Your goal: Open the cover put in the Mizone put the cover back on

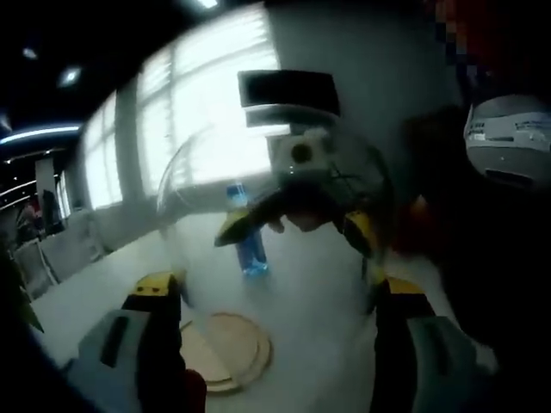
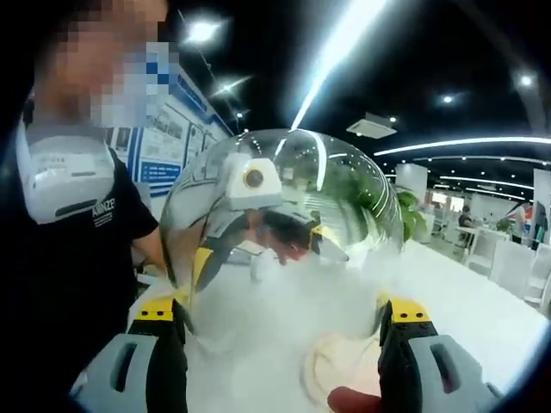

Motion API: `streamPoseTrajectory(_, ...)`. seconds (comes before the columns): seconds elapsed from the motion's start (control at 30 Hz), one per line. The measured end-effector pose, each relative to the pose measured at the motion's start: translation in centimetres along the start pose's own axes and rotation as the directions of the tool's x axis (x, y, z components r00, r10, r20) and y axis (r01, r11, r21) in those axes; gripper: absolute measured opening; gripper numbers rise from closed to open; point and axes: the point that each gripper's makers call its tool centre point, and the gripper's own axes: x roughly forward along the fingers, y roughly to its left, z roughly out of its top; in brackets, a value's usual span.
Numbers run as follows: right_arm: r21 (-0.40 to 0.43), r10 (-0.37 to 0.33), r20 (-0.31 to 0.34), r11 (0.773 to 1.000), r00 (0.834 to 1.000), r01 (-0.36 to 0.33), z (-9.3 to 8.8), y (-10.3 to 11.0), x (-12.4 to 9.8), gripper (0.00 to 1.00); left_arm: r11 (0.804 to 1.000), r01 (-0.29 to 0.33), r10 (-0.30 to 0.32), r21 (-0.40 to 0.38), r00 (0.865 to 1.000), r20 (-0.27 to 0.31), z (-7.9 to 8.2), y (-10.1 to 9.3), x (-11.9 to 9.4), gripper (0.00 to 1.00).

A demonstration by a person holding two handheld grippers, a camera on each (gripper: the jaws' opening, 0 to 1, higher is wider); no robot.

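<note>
One clear glass dome cover point(image 2: 284, 232) — held aloft between both grippers, left gripper point(image 1: 275, 297) and right gripper point(image 2: 284, 314) clamping its sides. One blue Mizone bottle point(image 1: 250, 241) upright mid-table point(image 1: 318, 284); one round wooden base point(image 1: 228, 348) nearer the table's front edge.

Left gripper point(image 1: 280, 288): jaws spread wide, yellow-tipped, one pad pressed on each side of the clear dome point(image 1: 275, 198) — clamped on its lower rim, the dome rising between and beyond the tips. Right gripper point(image 2: 282, 311): same pose, jaws wide apart, tips against the dome's two flanks, gripping it from the opposite side. Through the glass, beyond each pair of jaws, the other gripper's yellow-edged fingers show. The person's torso and bare forearm point(image 2: 155, 249) stand left of the right jaws.
</note>
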Motion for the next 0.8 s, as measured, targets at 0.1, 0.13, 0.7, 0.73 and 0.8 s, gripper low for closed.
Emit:
streamPoseTrajectory(0.1,-0.002,0.002,-0.009,1.0,1.0,-0.002,0.0,0.2,-0.1,0.86,1.0,0.0,0.0,0.007,1.0,-0.015,0.0,-0.3,0.0,0.78)
streamPoseTrajectory(0.13,-0.003,0.003,-0.01,1.0,1.0,-0.004,0.0,0.3,-0.1,0.86,1.0,0.0,0.001,0.008,1.0,-0.022,0.0,-0.3,0.0,0.78)
streamPoseTrajectory(0.7,-0.002,0.021,-0.001,1.0,1.0,-0.021,0.2,1.5,-0.4,0.86,1.0,-0.001,0.001,0.001,1.0,-0.009,0.2,-1.6,-0.2,0.79)
streamPoseTrajectory(0.73,-0.003,0.022,-0.003,1.0,1.0,-0.022,0.2,1.6,-0.4,0.86,1.0,-0.003,0.003,0.0,1.0,-0.011,0.2,-1.7,-0.2,0.79)
streamPoseTrajectory(0.8,-0.003,0.026,-0.006,1.0,1.0,-0.026,0.3,1.8,-0.3,0.86,1.0,-0.007,0.007,-0.002,1.0,-0.012,0.2,-2.0,-0.4,0.79)
